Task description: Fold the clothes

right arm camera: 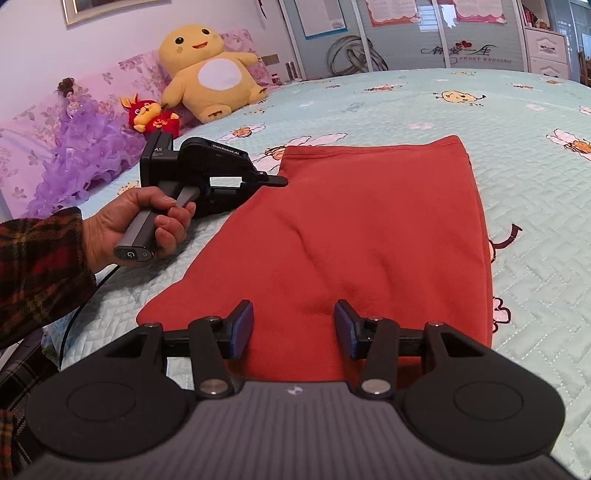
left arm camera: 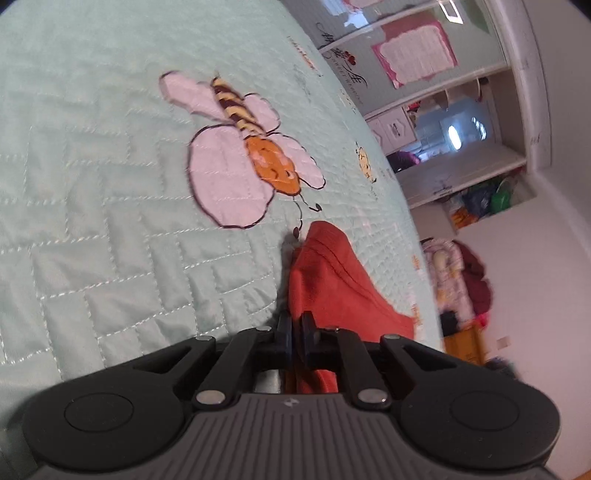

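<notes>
A red garment (right arm camera: pixel 354 240) lies folded and mostly flat on the pale green quilted bedspread (right arm camera: pixel 535 177). My right gripper (right arm camera: pixel 293 328) stands open just above the garment's near edge, with nothing between its fingers. My left gripper (right arm camera: pixel 275 181), held by a hand in a plaid sleeve (right arm camera: pixel 40 273), is shut on the garment's far left corner. In the left wrist view my left gripper (left arm camera: pixel 296 326) pinches a bunched edge of the red garment (left arm camera: pixel 332 280), which rises from the bedspread (left arm camera: pixel 110 221).
A yellow plush toy (right arm camera: pixel 207 70), a small red plush (right arm camera: pixel 151 116) and a doll in a purple dress (right arm camera: pixel 85 147) sit by the pink headboard. Wardrobe doors (right arm camera: pixel 406 33) and white shelving (left arm camera: pixel 461 147) stand beyond the bed. A pile of clothes (left arm camera: pixel 461 280) lies by the wall.
</notes>
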Tool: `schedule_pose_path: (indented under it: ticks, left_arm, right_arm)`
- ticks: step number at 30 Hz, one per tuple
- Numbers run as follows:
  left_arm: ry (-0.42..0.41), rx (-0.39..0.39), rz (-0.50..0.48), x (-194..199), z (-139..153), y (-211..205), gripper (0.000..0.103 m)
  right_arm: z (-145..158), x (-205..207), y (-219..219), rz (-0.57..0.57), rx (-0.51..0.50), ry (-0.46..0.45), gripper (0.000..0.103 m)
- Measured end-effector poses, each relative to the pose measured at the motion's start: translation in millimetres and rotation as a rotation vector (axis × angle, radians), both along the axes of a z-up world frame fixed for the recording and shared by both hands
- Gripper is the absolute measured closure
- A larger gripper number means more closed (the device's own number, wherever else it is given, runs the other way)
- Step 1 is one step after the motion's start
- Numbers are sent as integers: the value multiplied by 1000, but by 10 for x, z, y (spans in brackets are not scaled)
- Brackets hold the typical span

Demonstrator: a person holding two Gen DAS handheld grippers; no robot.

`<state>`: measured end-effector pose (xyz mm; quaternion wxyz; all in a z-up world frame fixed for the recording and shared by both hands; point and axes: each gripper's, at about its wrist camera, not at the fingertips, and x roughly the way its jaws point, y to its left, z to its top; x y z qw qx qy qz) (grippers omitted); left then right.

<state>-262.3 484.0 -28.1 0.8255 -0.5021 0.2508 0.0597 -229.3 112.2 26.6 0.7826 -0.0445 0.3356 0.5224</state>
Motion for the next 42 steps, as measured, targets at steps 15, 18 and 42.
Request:
schedule_pose_path:
  ticks: [15, 18, 42]
  left_arm:
    - [-27, -21, 57, 3, 92, -89, 70]
    - [-28, -10, 63, 25, 105, -113, 65]
    - [-7, -9, 94, 242, 181, -74, 61]
  right_arm:
    - [289, 306, -121, -113, 72, 17, 52]
    - [228, 665, -177, -209, 74, 57, 48]
    - [-251, 1955, -137, -299, 198, 416, 46]
